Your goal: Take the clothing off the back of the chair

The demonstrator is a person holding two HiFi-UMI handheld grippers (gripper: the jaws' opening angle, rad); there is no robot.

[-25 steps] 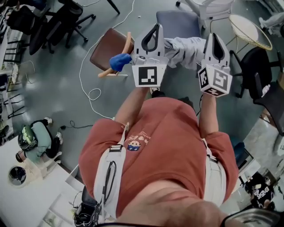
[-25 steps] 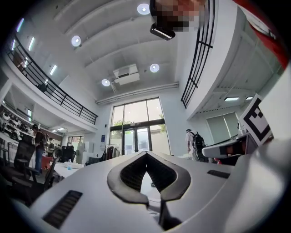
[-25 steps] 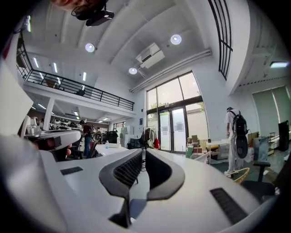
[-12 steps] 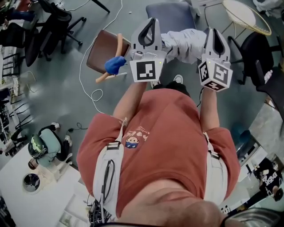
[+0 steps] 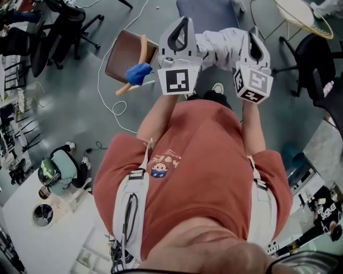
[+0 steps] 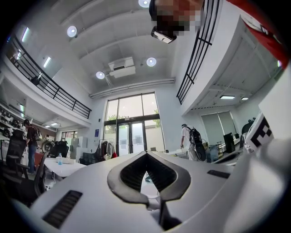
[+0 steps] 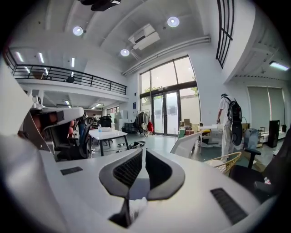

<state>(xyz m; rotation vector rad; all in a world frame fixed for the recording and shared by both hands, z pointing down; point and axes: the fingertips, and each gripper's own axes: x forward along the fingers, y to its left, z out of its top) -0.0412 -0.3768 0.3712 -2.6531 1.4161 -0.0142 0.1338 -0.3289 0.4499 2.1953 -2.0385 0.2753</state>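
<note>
A pale grey-white garment (image 5: 222,47) lies bunched over the back of a blue-grey chair (image 5: 206,12), just beyond the person's shoes. My left gripper (image 5: 184,21) hangs at its left end and my right gripper (image 5: 253,37) at its right end, both pointing away from the person. Whether either touches the cloth is hidden by the gripper bodies. In the left gripper view the jaws (image 6: 146,157) meet at the tips with nothing between them. The right gripper's jaws (image 7: 142,152) are likewise shut, with open hall beyond.
A brown chair (image 5: 124,53) with a wooden frame and a blue item (image 5: 138,72) stands left of the garment. A white cable (image 5: 110,88) loops on the floor. Black office chairs (image 5: 59,27) stand far left and another (image 5: 316,69) right. A white table (image 5: 32,214) is lower left.
Both grippers have sunk a little beside the garment, and the right one has tipped slightly downward. The garment keeps its place on the chair.
</note>
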